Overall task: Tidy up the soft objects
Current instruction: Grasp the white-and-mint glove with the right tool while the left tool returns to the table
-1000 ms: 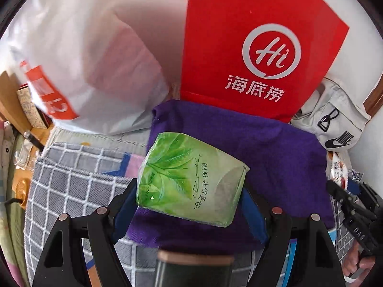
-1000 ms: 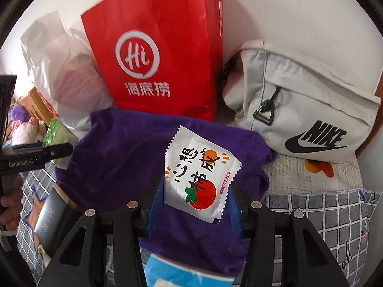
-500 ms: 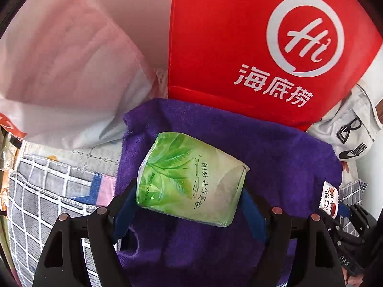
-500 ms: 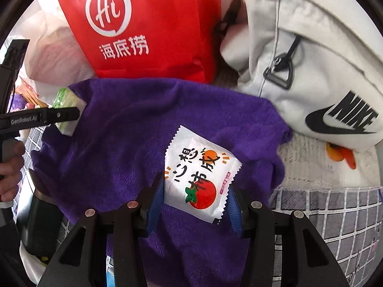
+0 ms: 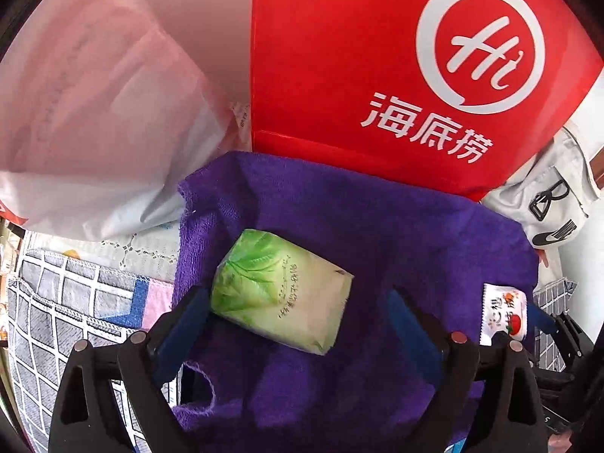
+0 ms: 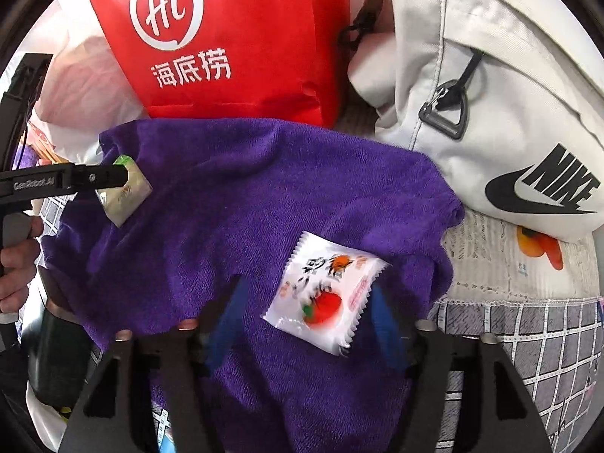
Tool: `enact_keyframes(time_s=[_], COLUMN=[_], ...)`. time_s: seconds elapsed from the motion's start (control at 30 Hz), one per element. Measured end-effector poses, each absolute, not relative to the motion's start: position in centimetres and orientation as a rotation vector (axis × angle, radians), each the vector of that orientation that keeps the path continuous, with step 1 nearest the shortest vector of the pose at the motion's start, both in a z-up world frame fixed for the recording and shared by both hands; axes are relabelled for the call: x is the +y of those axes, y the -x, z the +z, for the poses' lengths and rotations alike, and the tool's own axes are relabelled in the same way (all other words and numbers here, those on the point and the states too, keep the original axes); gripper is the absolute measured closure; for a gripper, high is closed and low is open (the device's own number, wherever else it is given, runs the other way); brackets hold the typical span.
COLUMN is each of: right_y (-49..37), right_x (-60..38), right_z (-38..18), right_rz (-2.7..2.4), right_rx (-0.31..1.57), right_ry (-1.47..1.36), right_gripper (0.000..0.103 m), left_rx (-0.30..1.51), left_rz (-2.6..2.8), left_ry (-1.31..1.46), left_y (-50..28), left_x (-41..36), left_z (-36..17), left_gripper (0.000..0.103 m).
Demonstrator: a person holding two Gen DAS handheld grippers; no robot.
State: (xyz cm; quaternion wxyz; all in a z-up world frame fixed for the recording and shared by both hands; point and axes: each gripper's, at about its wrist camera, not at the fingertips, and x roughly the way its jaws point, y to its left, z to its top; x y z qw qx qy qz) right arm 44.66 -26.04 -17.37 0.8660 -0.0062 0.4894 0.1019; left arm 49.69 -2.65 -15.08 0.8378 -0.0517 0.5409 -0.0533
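Observation:
A purple towel (image 5: 377, 234) lies spread in front of me; it also shows in the right wrist view (image 6: 234, 196). A green tissue pack (image 5: 281, 296) lies on its left part, between the open jaws of my left gripper (image 5: 298, 317), free of the right finger. A white tomato-print sachet (image 6: 324, 290) lies on the towel's right part between the open jaws of my right gripper (image 6: 305, 313), which are motion-blurred. The sachet (image 5: 504, 311) and the tissue pack (image 6: 124, 188) each show in the other view.
A red paper bag (image 5: 396, 64) stands behind the towel, a white plastic bag (image 5: 94, 120) to its left, a white Nike bag (image 6: 490, 94) to its right. A grey checked cloth (image 5: 56, 302) covers the surface. A dark object (image 6: 53, 358) sits at the towel's left.
Both grippers have opened. The tissue pack and the sachet have left the jaws and now lie on the towel. Both grippers moved closer to the towel over the last second.

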Motion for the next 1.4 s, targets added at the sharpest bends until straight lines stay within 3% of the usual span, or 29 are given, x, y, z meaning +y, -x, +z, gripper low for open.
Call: enact_keyframes(time_s=[0.57, 0.97, 1.3, 1.33, 1.4], right_y=[-36.3, -25.0, -22.9, -23.0, -23.4], right_x=[-24.6, -19.4, -13.5, -12.8, -11.4], right_z=[-10.8, -11.7, -14.3, -14.8, -15.8], right_rz=[0.225, 0.354, 0.496, 0.5, 0.486], right_rx=[0.826, 0.858, 0.893, 0.914, 0.956], right_ry=[-0.076, -0.085, -0.052, -0.029, 0.056], right_gripper=[0.03, 0.031, 0.031, 0.032, 0.052], left_rx=[0.999, 1.008, 1.022, 1.021, 1.028], left_rz=[-0.156, -0.102, -0.028, -0.024, -0.022], left_ry=[0.102, 0.105, 0.186, 0.197, 0.213], left_y=[-39.5, -28.5, -20.9, -20.4, -19.6], left_x=[2.0, 5.4, 10.9, 11.5, 12.3], left_z=[-6.8, -8.6, -10.8, -10.9, -11.4], left_gripper=[0.009, 0.009, 0.009, 0.009, 0.009])
